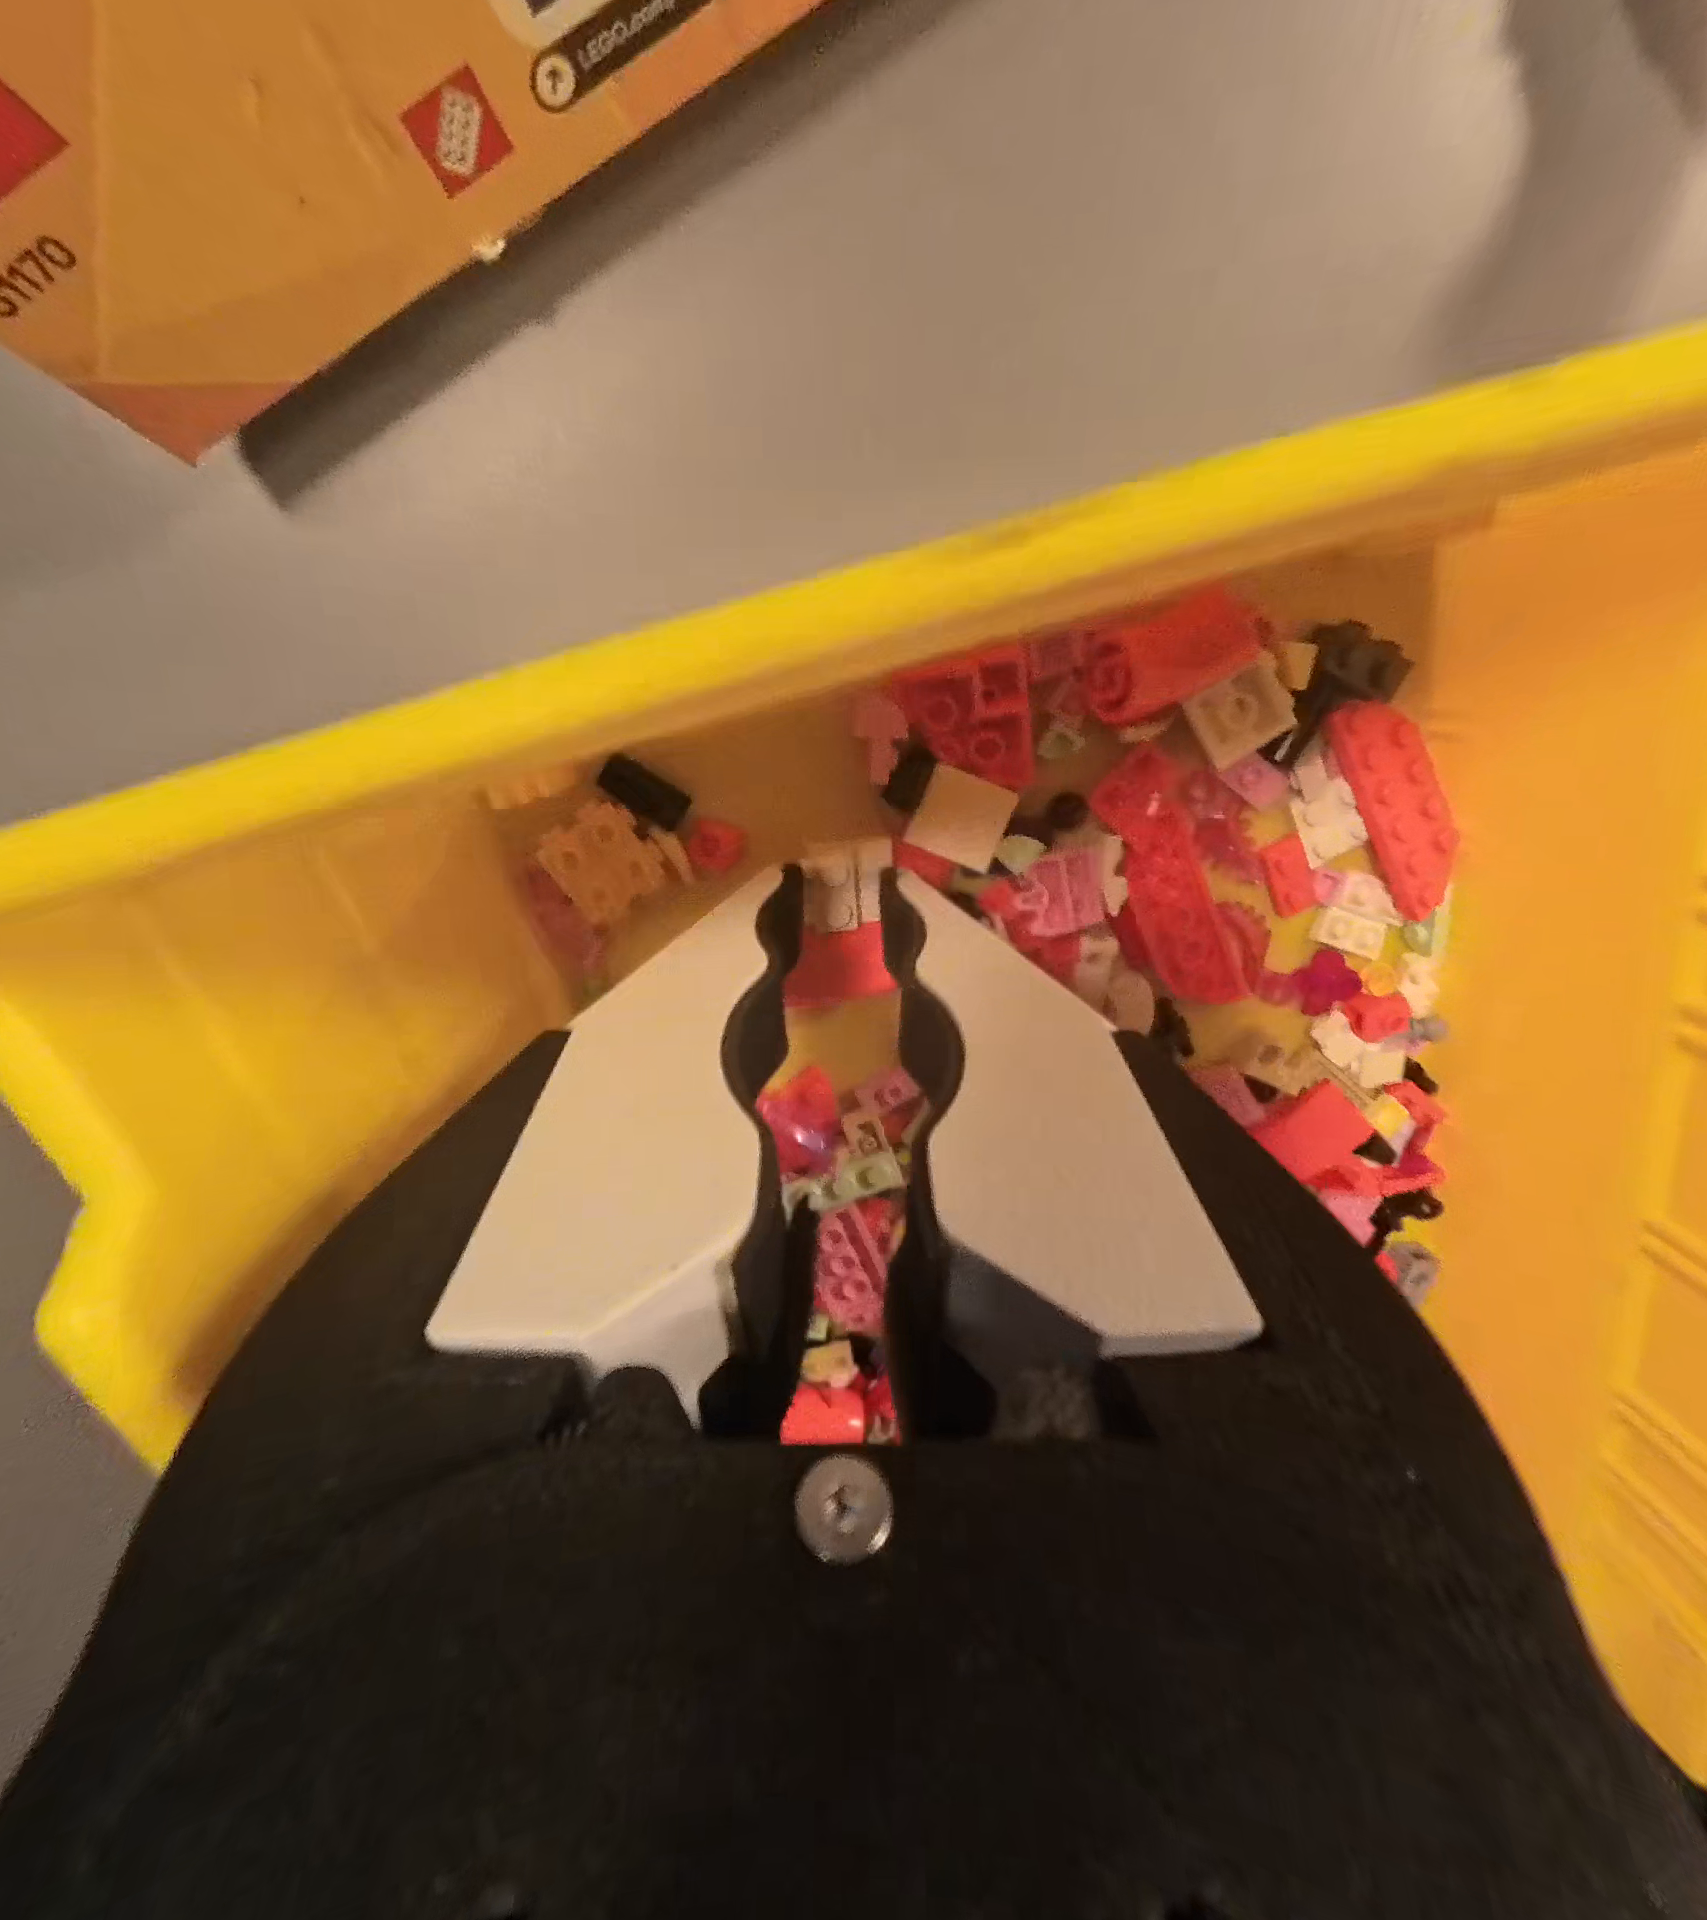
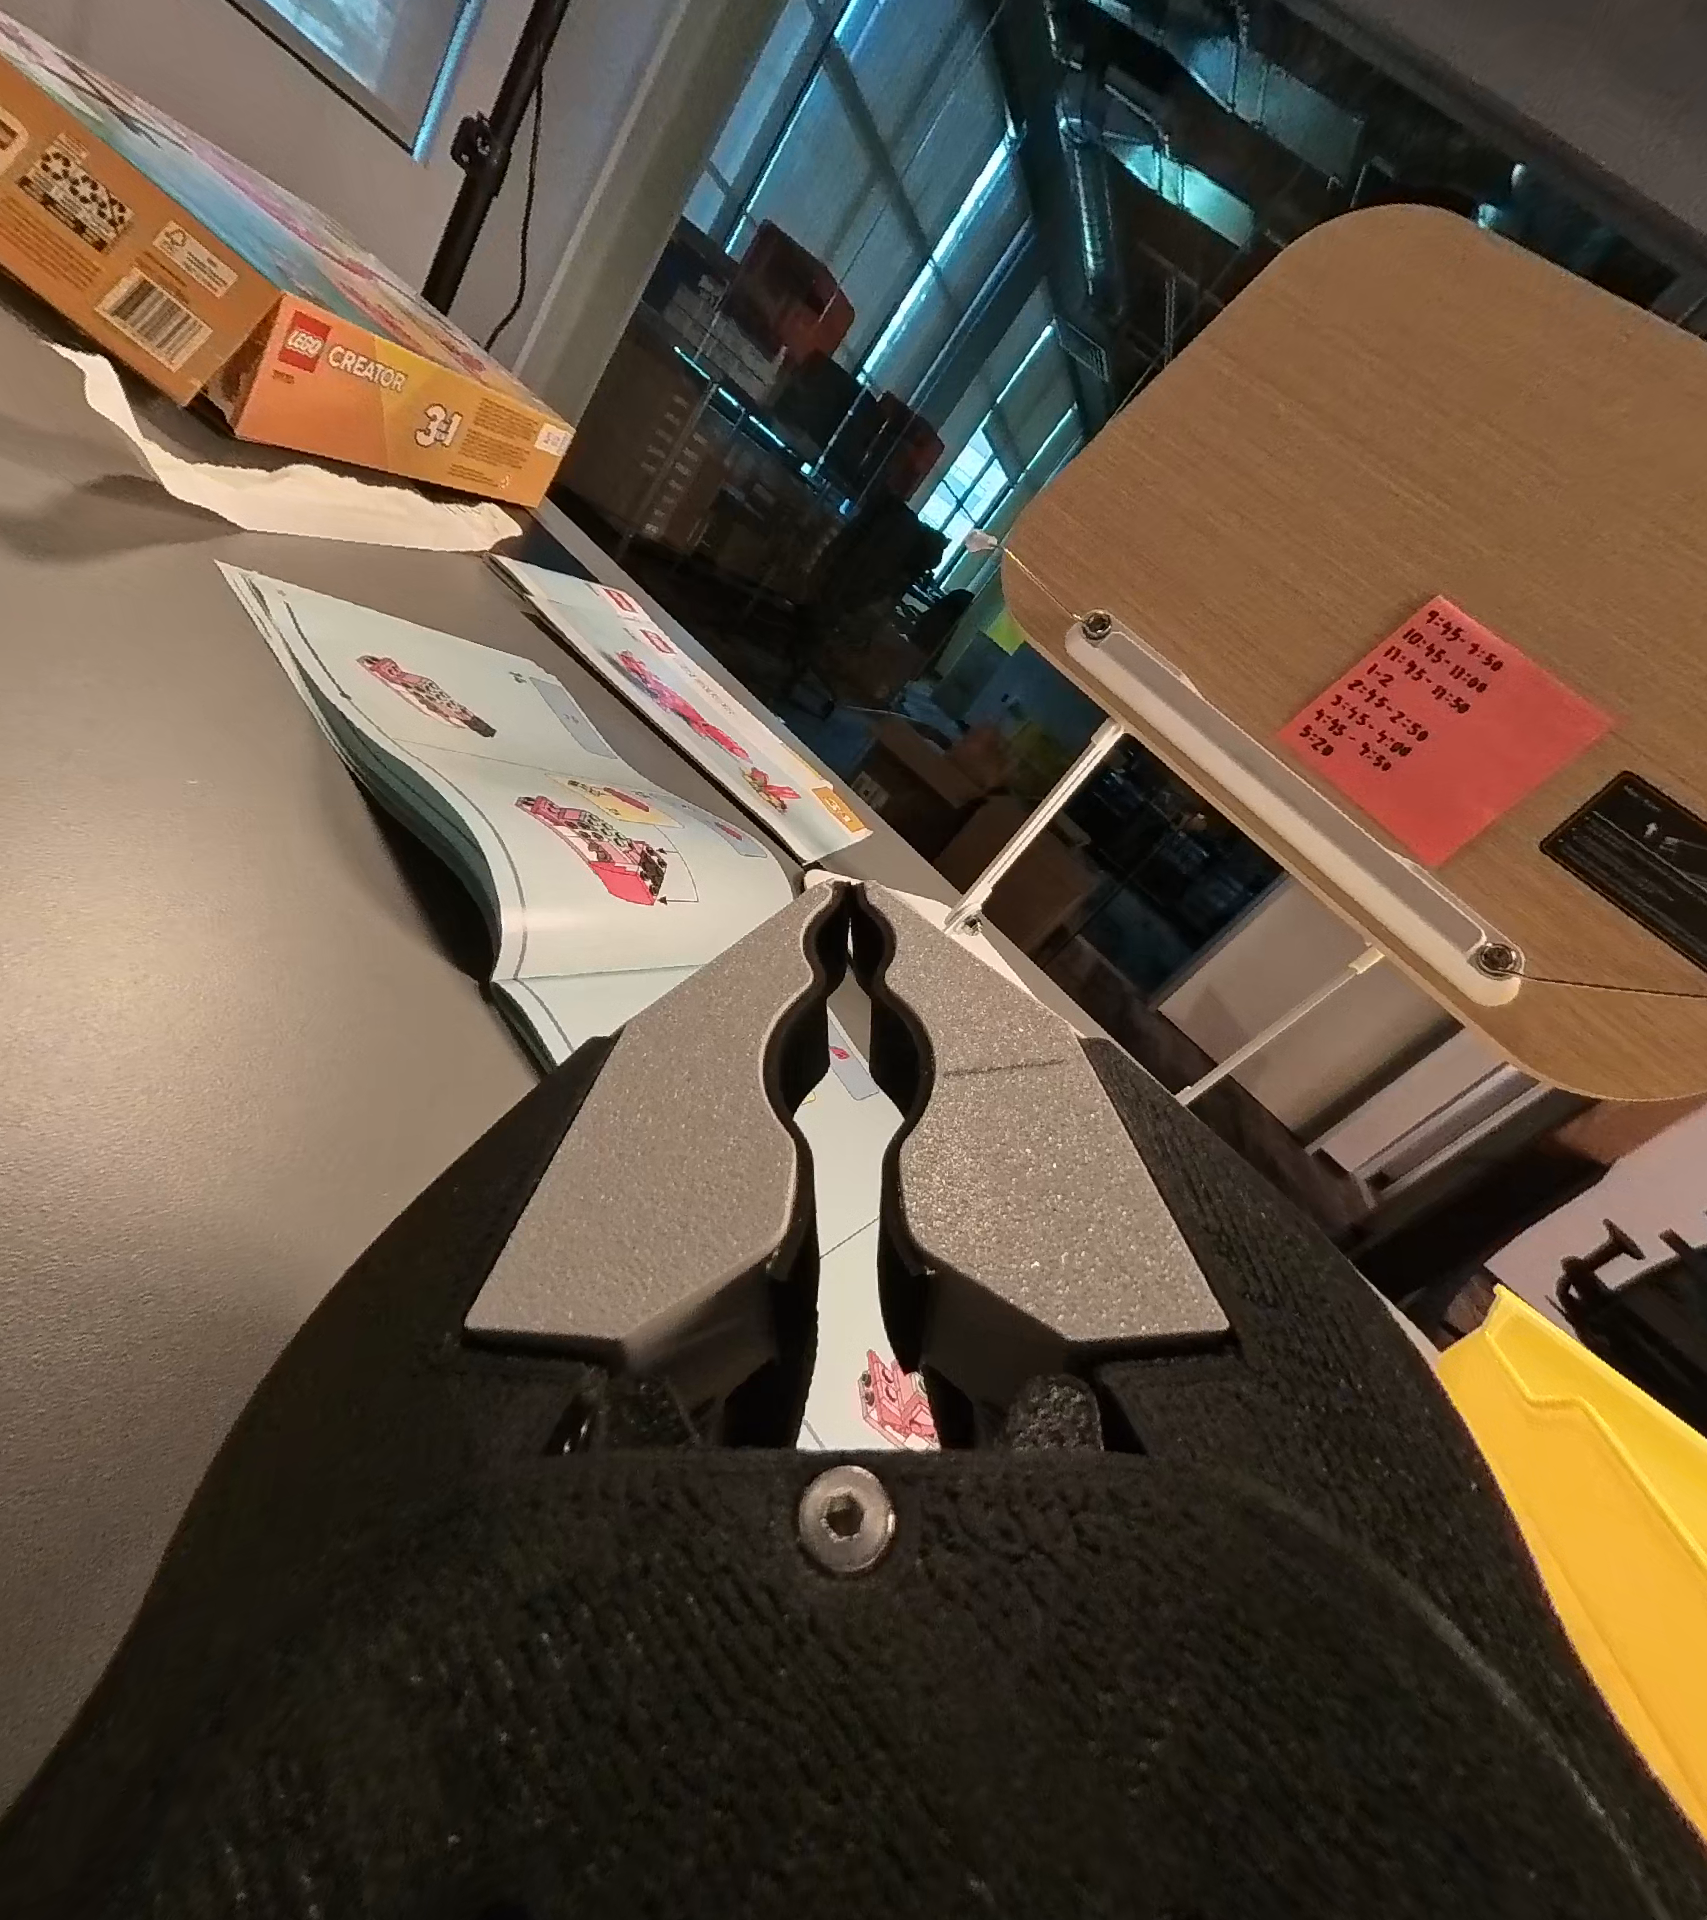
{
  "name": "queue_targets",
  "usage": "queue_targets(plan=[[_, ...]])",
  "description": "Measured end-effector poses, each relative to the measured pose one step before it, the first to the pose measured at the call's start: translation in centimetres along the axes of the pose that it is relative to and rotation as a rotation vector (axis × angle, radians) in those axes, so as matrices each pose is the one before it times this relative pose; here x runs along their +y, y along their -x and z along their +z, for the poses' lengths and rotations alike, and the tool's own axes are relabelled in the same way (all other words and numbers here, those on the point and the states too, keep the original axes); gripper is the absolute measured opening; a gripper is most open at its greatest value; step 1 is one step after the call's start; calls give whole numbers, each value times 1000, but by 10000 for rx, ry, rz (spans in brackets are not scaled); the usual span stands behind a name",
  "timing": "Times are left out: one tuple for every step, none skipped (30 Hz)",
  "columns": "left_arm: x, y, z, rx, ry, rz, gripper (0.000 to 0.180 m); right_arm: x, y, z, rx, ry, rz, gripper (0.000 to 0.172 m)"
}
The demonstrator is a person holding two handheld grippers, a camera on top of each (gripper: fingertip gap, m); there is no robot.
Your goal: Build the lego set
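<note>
My left gripper (image 1: 841, 883) reaches down into a yellow bin (image 1: 620, 675). Its fingertips are closed on a small white-and-red brick piece (image 1: 844, 920), which fills the space between the pads just above the bin floor. A pile of red, pink and white bricks (image 1: 1192, 862) lies to the right of the tips, and a few tan and black bricks (image 1: 610, 842) lie to the left. My right gripper (image 2: 849, 894) is shut with nothing between its tips. It hovers low over an open instruction booklet (image 2: 537, 831) on the grey table (image 2: 101, 935).
An orange toy box (image 1: 257, 187) lies on the table beyond the bin and also shows in the right wrist view (image 2: 205, 281), with white paper (image 2: 288, 488) beside it. A second booklet (image 2: 703, 717) lies at the table edge. A wooden panel (image 2: 1400, 468) with a pink note (image 2: 1441, 727) stands right. The bin's corner (image 2: 1607, 1558) shows low right. Left tips to right tips: about 45 centimetres. My right gripper is the nearer one to the wooden panel (image 2: 1400, 468): about 30 centimetres, against 60 centimetres.
</note>
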State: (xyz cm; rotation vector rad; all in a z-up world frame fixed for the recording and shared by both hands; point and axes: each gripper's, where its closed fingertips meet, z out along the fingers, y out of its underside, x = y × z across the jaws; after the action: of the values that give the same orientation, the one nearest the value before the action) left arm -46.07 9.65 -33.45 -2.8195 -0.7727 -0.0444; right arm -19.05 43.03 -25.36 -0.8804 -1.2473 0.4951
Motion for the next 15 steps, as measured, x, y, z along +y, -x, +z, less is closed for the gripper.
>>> queue_targets(plan=[[49, -155, -452, -16, -150, 83, 14, -7, 1, -6, 0, -6, 5, 0], [-19, -134, -595, -44, -208, 95, 14, -4, -3, -7, 3, -4, 5, 0], [-122, -170, -764, -47, -271, 99, 14, -1, -3, 0, 4, -1, 4, 0], [-234, -275, -898, 4, -327, 81, 14, 1, -4, -1, 4, 1, 2, 0], [-379, -422, -1053, 56, -391, 79, 13, 2, -3, 8, 4, 2, -1, 0], [-549, -481, -1181, 29, -438, 113, 13, 4, -9, -2, 7, 3, 2, 0], [-748, -486, -1249, -39, -432, 208, 13, -8, -23, -2, 14, -5, 20, 0], [-986, -536, -1263, -76, -405, 257, 14, -18, -63, -13, 25, -16, 43, 0], [-1217, -776, -1233, 5, -393, 266, 13, -7, -111, -18, 47, -12, 55, 0], [-1478, -1199, -1148, 142, -434, 306, 13, -11, -148, -25, 63, -18, 72, 0], [-1619, -1604, -926, 262, -425, 341, 13, -26, -160, -44, 68, -32, 78, 0], [-1574, -2052, -588, 417, -330, 396, 13, -30, -180, -60, 80, -35, 83, 0], [-1410, -2351, -123, 502, -198, 445, 14, -7, -207, -62, 86, -20, 87, 0], [-1155, -2501, 390, 550, -31, 493, 14, 12, -222, -65, 92, -10, 88, 0], [-878, -2498, 904, 555, 130, 500, 14, 5, -222, -67, 93, -20, 90, 0]])
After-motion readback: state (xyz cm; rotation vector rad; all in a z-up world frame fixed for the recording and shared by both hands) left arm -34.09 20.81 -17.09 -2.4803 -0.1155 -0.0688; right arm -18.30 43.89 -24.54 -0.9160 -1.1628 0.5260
